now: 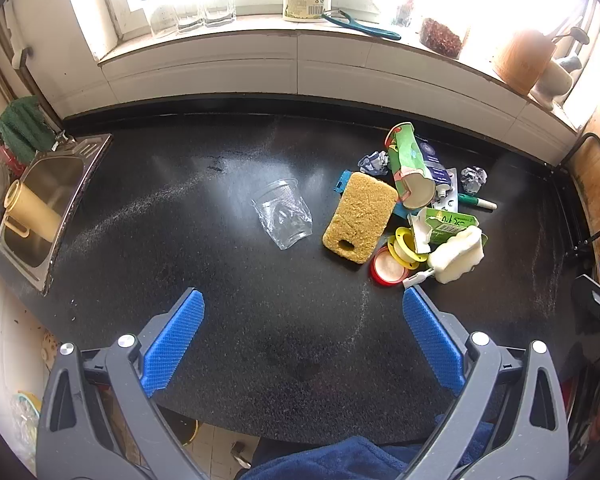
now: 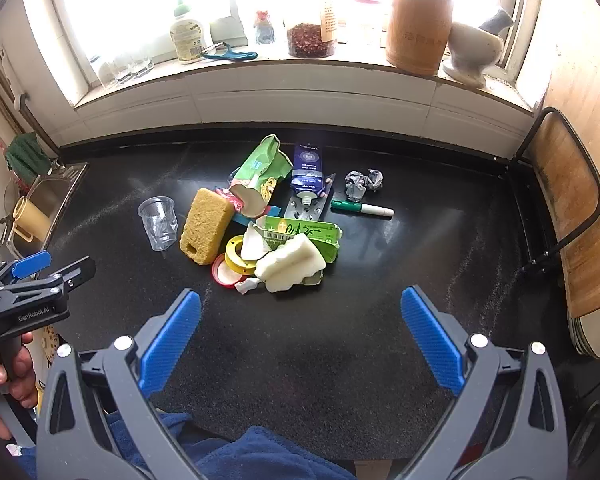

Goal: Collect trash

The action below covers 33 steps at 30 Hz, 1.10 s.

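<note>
Left wrist view: left gripper (image 1: 303, 320) spread wide, nothing between its pads, over bare counter (image 1: 180, 240); trash pile (image 1: 420, 216) at 1 o'clock, sponge (image 1: 358, 218) with long axis running 1 to 7, cup (image 1: 283, 213) lying apart at 11 with mouth toward 11, and the sink (image 1: 44, 200) at 9 shows in full only here. Right wrist view: right gripper (image 2: 300, 316) likewise spread and empty, pile at 12, marker (image 2: 362, 208) lying 9 to 3 with white end toward 3; only here a crumpled paper (image 2: 363, 184) clear of the pile, plates (image 2: 596, 328) at 3, and a hand (image 2: 4, 376) holding the left gripper at 9.
</note>
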{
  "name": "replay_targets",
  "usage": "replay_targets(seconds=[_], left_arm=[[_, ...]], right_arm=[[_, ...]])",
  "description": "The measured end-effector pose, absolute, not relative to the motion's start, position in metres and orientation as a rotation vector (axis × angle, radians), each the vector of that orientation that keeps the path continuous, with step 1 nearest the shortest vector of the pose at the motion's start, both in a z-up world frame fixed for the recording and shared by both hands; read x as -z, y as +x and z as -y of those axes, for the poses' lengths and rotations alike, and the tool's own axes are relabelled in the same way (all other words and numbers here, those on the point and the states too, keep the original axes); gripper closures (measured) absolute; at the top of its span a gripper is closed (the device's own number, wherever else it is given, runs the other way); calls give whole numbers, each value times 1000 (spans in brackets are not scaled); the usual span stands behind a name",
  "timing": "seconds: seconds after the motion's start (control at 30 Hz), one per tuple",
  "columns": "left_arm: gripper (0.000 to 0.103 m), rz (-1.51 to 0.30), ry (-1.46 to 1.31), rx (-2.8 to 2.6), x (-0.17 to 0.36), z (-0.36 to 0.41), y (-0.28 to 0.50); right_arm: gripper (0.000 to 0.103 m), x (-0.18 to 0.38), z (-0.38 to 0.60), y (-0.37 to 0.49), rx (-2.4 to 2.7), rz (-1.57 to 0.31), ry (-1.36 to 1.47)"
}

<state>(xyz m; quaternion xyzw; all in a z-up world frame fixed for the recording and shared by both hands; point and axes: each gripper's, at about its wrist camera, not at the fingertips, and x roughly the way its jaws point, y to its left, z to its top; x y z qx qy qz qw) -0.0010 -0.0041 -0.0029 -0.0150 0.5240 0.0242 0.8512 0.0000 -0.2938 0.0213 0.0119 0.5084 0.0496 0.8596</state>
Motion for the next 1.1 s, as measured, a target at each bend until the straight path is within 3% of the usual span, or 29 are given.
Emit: replay_targets(seconds=[1.1], left_arm=[[6, -1114, -42, -55, 4, 5, 2]], right_arm=[[5, -20, 300, 2, -103, -1075, 27]])
